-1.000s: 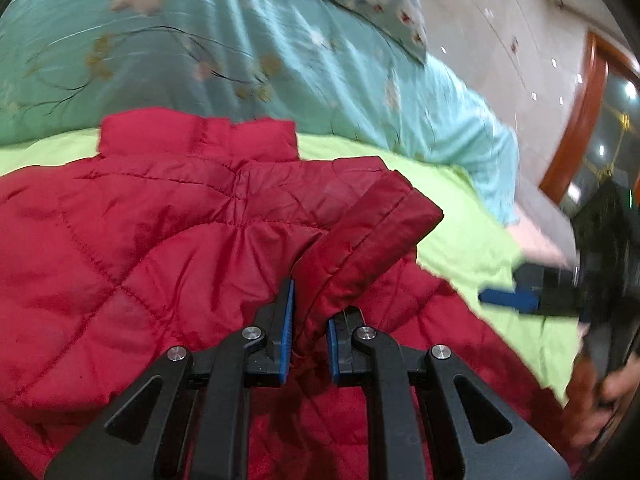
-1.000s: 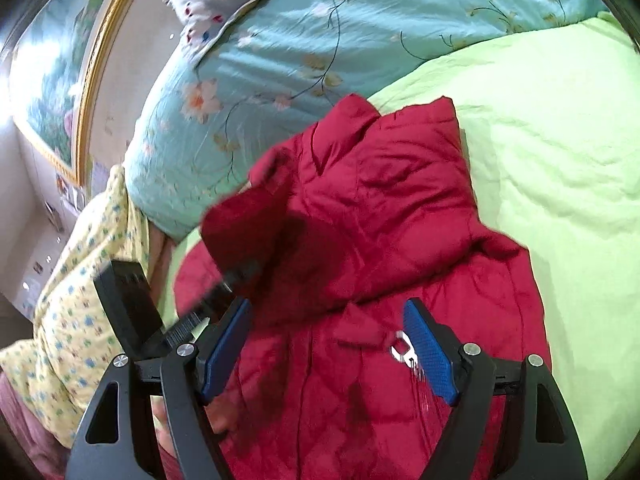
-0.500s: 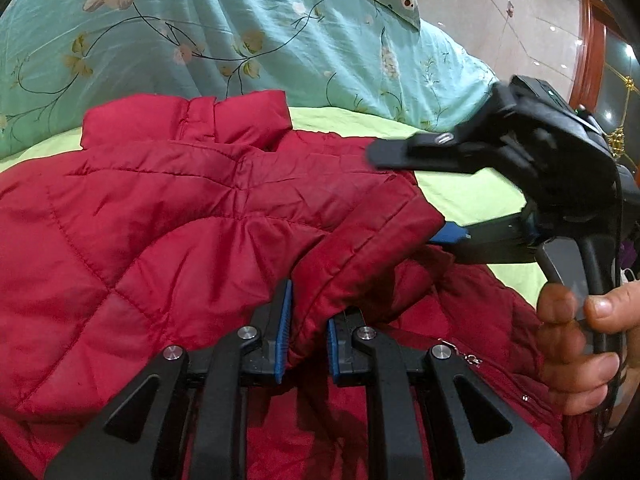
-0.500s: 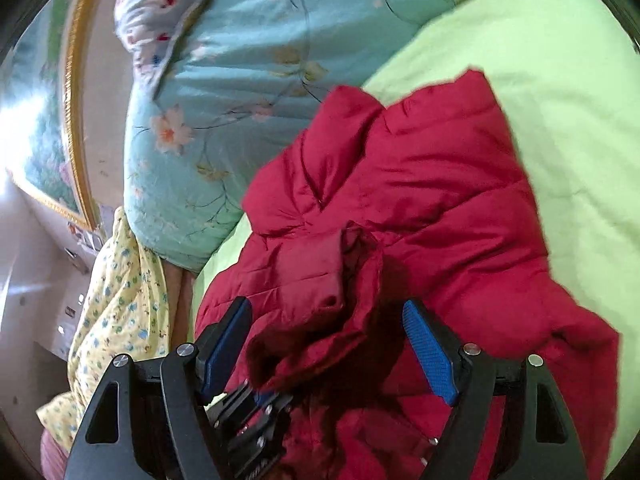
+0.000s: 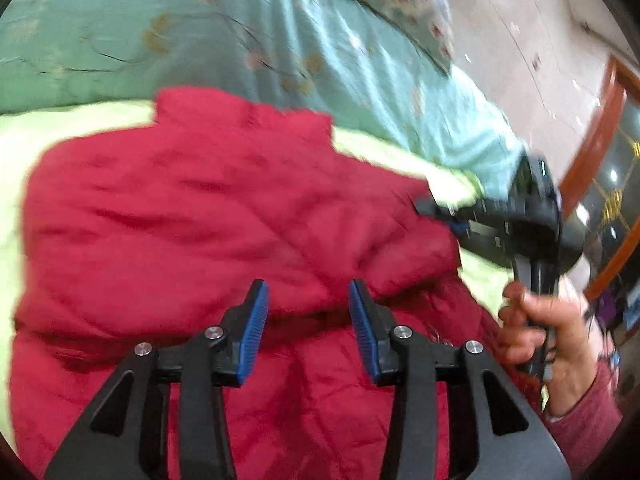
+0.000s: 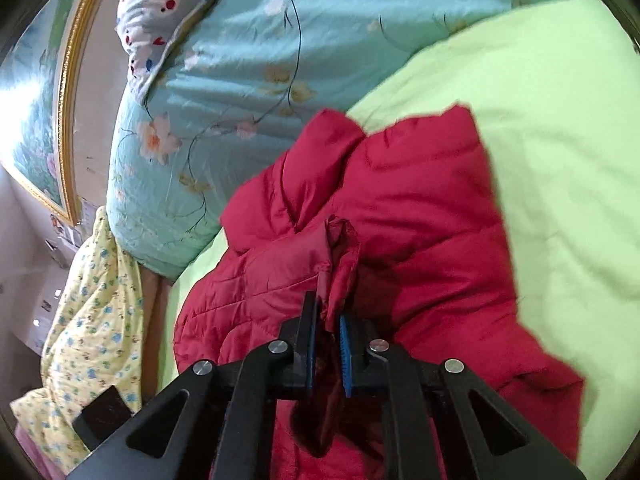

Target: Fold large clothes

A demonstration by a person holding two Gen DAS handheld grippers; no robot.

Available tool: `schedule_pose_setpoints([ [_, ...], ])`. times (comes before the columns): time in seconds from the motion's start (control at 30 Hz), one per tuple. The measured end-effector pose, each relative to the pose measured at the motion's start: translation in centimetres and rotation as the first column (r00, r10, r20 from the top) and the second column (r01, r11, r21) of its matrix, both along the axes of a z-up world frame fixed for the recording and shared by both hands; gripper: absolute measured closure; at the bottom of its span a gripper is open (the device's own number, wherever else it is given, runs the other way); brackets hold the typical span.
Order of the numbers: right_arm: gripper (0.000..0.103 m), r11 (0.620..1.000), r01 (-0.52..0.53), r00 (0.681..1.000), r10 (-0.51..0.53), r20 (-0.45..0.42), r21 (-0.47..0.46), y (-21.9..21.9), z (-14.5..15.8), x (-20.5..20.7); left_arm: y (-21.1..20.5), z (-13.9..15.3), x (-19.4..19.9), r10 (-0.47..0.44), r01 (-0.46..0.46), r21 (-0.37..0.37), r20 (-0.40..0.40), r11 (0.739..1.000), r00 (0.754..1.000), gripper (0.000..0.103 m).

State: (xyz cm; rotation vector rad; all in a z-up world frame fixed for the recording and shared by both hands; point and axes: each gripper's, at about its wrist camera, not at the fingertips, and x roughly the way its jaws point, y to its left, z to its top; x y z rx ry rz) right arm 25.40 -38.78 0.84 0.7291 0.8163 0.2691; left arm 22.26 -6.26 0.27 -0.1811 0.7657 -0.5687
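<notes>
A red quilted jacket (image 5: 208, 216) lies on a light green bedsheet (image 5: 48, 128), collar toward the far side. My left gripper (image 5: 306, 312) is open and empty just above the jacket's middle. My right gripper (image 6: 328, 320) is shut on the jacket's sleeve cuff (image 6: 340, 248) and holds it over the jacket body (image 6: 420, 208). The right gripper also shows in the left wrist view (image 5: 516, 216), at the jacket's right side, held by a hand.
A turquoise floral quilt (image 6: 240, 80) is piled behind the jacket, with a patterned pillow (image 6: 168, 4) on top. A yellow floral cloth (image 6: 92, 312) hangs at the bed's left side. The green sheet (image 6: 560, 160) stretches to the right of the jacket.
My left gripper has let go of the sleeve and opened. My right gripper has closed on the sleeve cuff.
</notes>
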Motion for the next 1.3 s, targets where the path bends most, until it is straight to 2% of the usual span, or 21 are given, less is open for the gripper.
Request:
schedule_pose_setpoints([
  [0.13, 0.094, 0.999, -0.008, 1.000, 0.007, -0.014, -0.048, 0.2, -0.4, 0.3, 3.6, 1.2, 2.0, 0.116, -0.117, 0.004, 0.022, 0.993, 0.993, 0.064],
  [0.2, 0.094, 0.996, -0.011, 1.000, 0.009, -0.021, -0.085, 0.4, -0.8, 0.4, 5.0, 0.6, 3.5, 0.156, -0.156, 0.006, -0.003, 0.988, 0.988, 0.064],
  [0.27, 0.094, 0.994, -0.009, 1.000, 0.007, -0.019, -0.109, 0.4, -0.9, 0.3, 6.6, -1.1, 5.1, 0.197, -0.197, 0.004, -0.066, 0.980, 0.978, 0.064],
  [0.33, 0.094, 0.991, -0.003, 1.000, 0.000, -0.016, -0.133, 0.4, -0.8, 0.2, 7.2, -2.9, 5.9, 0.192, -0.195, -0.014, -0.123, 0.981, 0.974, 0.064],
  [0.37, 0.087, 0.990, 0.003, 1.000, -0.005, -0.013, -0.140, 0.4, -0.8, 0.1, 7.3, -3.7, 6.0, 0.192, -0.196, -0.018, -0.136, 0.980, 0.972, 0.064],
  [0.43, 0.084, 0.984, 0.022, 1.000, -0.023, -0.001, -0.177, 0.5, -0.1, -0.3, 7.0, -4.4, 6.0, 0.196, -0.200, -0.013, -0.144, 0.980, 0.970, 0.064],
  [0.5, 0.083, 0.966, 0.055, 0.998, -0.045, 0.044, -0.252, 0.9, 1.6, -1.2, 6.5, -4.8, 5.8, 0.205, -0.207, 0.002, -0.134, 0.978, 0.970, 0.064],
  [0.6, 0.078, 0.942, 0.095, 0.986, -0.044, 0.163, -0.323, 2.2, 4.7, -3.2, 6.0, -4.8, 5.7, 0.215, -0.214, 0.026, -0.124, 0.977, 0.969, 0.064],
  [0.63, 0.069, 0.939, 0.082, 0.982, -0.019, 0.187, -0.333, 2.9, 5.3, -3.5, 5.7, -4.8, 5.7, 0.219, -0.216, 0.038, -0.120, 0.976, 0.968, 0.064],
  [0.67, 0.056, 0.933, 0.037, 0.981, 0.034, 0.190, -0.357, 4.2, 5.5, -3.6, 5.9, -4.7, 5.8, 0.222, -0.218, 0.044, -0.118, 0.975, 0.968, 0.064],
  [0.73, 0.046, 0.914, -0.042, 0.982, 0.112, 0.152, -0.403, 6.3, 4.9, -3.0, 5.7, -4.6, 5.9, 0.225, -0.219, 0.058, -0.112, 0.974, 0.968, 0.064],
  [0.83, 0.048, 0.864, -0.141, 0.982, 0.185, 0.044, -0.484, 9.1, 2.2, -1.5, 5.7, -4.5, 5.9, 0.221, -0.215, 0.067, -0.108, 0.974, 0.969, 0.064],
  [0.87, 0.049, 0.845, -0.160, 0.984, 0.178, -0.013, -0.509, 9.6, 0.6, -0.9, 5.8, -4.5, 5.8, 0.217, -0.210, 0.073, -0.105, 0.975, 0.971, 0.064],
  [0.93, 0.051, 0.833, -0.172, 0.985, 0.161, -0.067, -0.526, 9.4, -1.5, -0.2, 5.7, -4.3, 5.6, 0.205, -0.196, 0.097, -0.094, 0.976, 0.974, 0.064],
  [1.0, 0.051, 0.827, -0.155, 0.988, 0.133, -0.079, -0.541, 8.7, -2.4, 0.0, 5.6, -4.0, 5.3, 0.192, -0.181, 0.117, -0.084, 0.976, 0.978, 0.064],
  [1.1, 0.053, 0.840, -0.137, 0.990, 0.103, -0.094, -0.525, 7.9, -2.7, 0.3, 6.0, -3.1, 4.7, 0.182, -0.174, 0.099, -0.075, 0.980, 0.981, 0.064],
  [1.17, 0.054, 0.834, -0.137, 0.990, 0.100, -0.098, -0.534, 7.8, -3.0, 0.3, 6.5, -2.8, 4.5, 0.188, -0.181, 0.093, -0.072, 0.979, 0.979, 0.064],
  [1.3, 0.054, 0.828, -0.135, 0.990, 0.098, -0.098, -0.544, 8.0, -3.2, 0.4, 7.2, -4.1, 5.1, 0.177, -0.165, 0.101, -0.122, 0.981, 0.977, 0.064],
])
